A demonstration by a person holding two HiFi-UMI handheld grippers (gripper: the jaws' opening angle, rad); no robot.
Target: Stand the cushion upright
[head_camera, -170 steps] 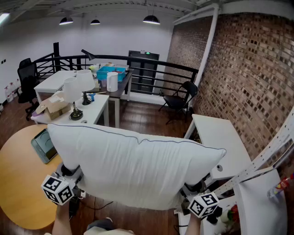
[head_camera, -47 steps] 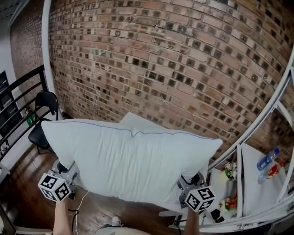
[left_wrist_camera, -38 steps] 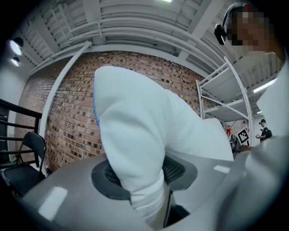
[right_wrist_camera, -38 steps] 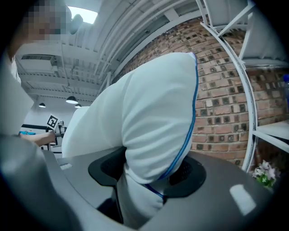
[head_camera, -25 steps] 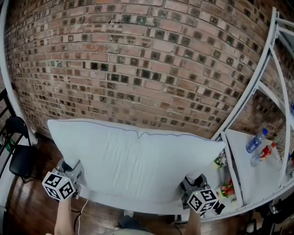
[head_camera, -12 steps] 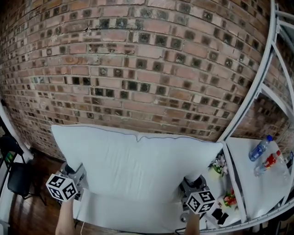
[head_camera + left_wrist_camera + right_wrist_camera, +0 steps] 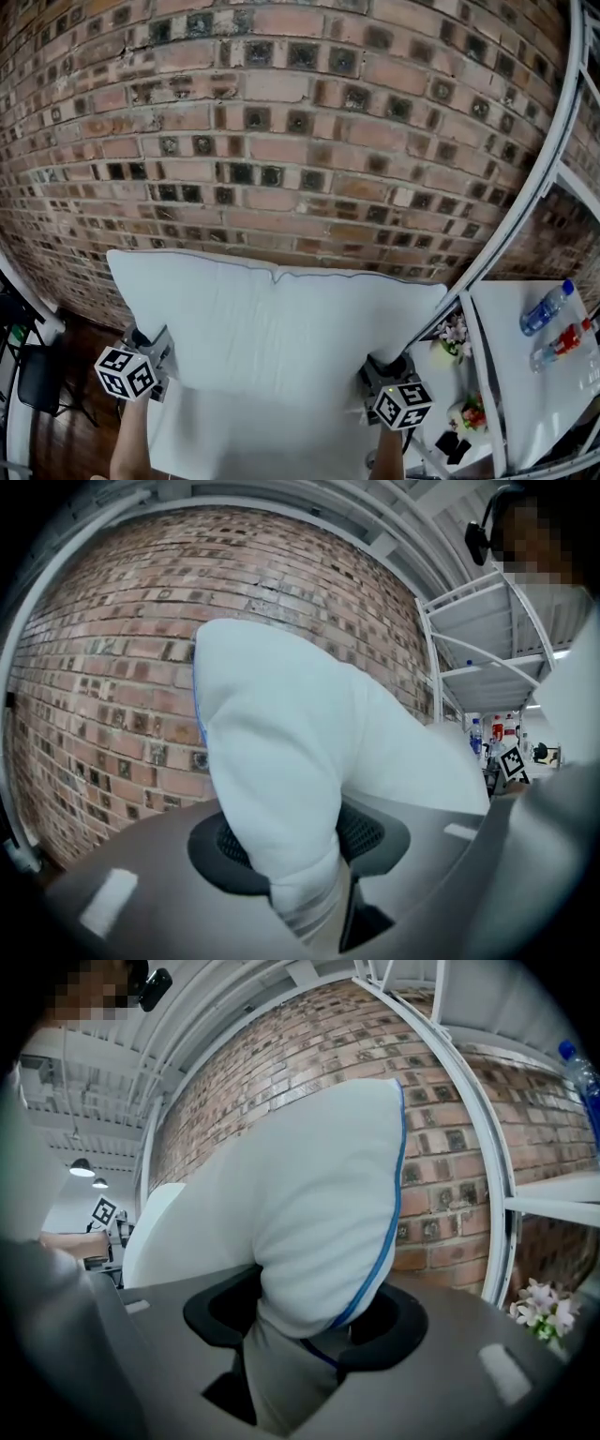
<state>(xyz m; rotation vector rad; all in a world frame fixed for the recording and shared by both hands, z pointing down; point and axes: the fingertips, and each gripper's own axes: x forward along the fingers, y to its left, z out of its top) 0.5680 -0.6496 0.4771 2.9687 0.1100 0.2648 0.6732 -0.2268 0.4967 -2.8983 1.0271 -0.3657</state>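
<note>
A large white cushion (image 7: 281,337) with thin blue piping hangs upright in the air, its long side level, close in front of the brick wall. My left gripper (image 7: 150,349) is shut on its lower left corner; the left gripper view shows the cushion (image 7: 281,761) squeezed between the dark pads. At the lower right corner my right gripper (image 7: 386,375) is shut on the fabric, and the right gripper view shows the cushion (image 7: 319,1232) bulging out of the jaws. The cushion hides both pairs of fingertips in the head view.
A brick wall (image 7: 281,122) fills the view ahead. A white desk (image 7: 272,436) lies below the cushion. To the right stands a white metal shelf (image 7: 525,337) with bottles (image 7: 546,309) and small flowers (image 7: 452,330). A black chair (image 7: 28,375) is at far left.
The view has swung toward the brick wall, which is closer and larger now. Both grippers carried the cushion toward the wall and slightly down, still gripping its lower corners.
</note>
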